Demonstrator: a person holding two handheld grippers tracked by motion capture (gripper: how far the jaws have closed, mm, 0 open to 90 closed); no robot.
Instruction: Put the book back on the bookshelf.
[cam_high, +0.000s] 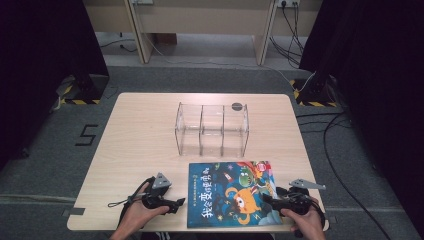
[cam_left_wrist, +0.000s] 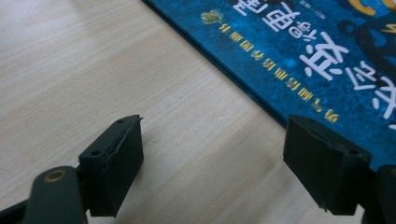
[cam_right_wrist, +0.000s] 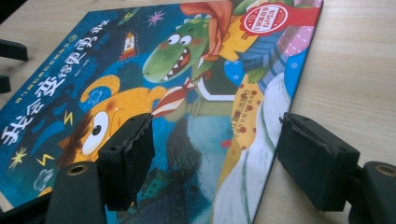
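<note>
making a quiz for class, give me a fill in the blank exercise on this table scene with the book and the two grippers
1. The picture book lies flat on the ____ table.
2. The clear organizer behind the book has ____ compartments.
3. The left gripper has its jaws ____, with bare tabletop between them.
4. The right gripper straddles the book's ____ edge, as the high view shows it.

Missing words: wooden; three; open; right

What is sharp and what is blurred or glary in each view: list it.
High view: even light, book small but sharp, clear organizer faintly reflective. Left gripper view: near jaws soft, table grain crisp. Right gripper view: cover glossy, jaws blurred.
</note>
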